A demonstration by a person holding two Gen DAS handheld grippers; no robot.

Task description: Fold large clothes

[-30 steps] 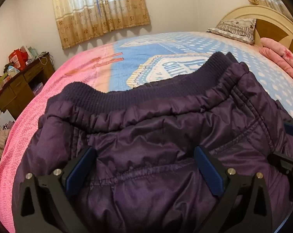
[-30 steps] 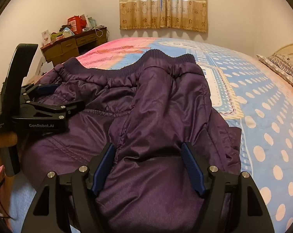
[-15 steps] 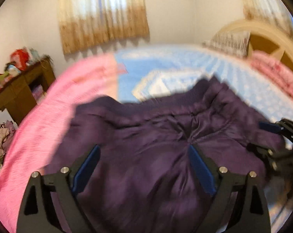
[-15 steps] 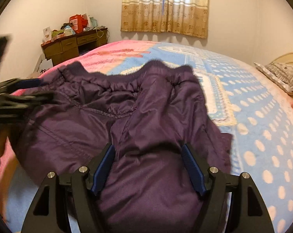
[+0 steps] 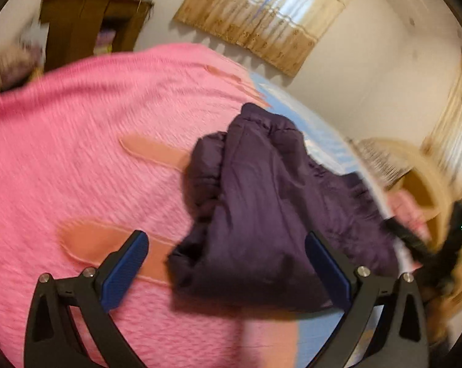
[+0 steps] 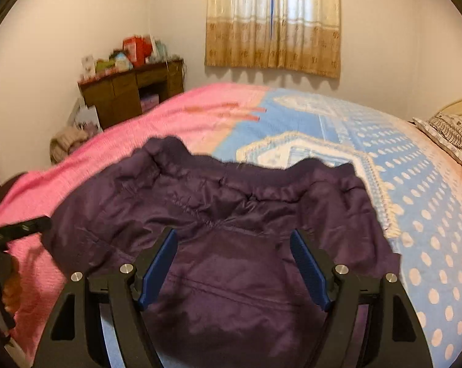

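A dark purple padded jacket [image 6: 231, 230] lies folded in a bundle on the bed, its ribbed hem towards the far side. In the left wrist view the jacket [image 5: 261, 208] shows from its left end, blurred. My left gripper [image 5: 226, 263] is open, above the pink part of the blanket beside the jacket, and holds nothing. My right gripper [image 6: 232, 263] is open just above the near part of the jacket, not closed on it. The left gripper [image 6: 19, 230] also shows at the left edge of the right wrist view.
The bed has a pink and blue dotted blanket [image 6: 414, 202]. A brown desk [image 6: 130, 92] with clutter stands at the far left wall. A pillow [image 6: 448, 135] and headboard are at the right. Curtains [image 6: 274, 21] hang on the far wall.
Both grippers have pulled back off the jacket. The left gripper has swung out left over the pink blanket and turned. The jacket now lies in a smaller bundle.
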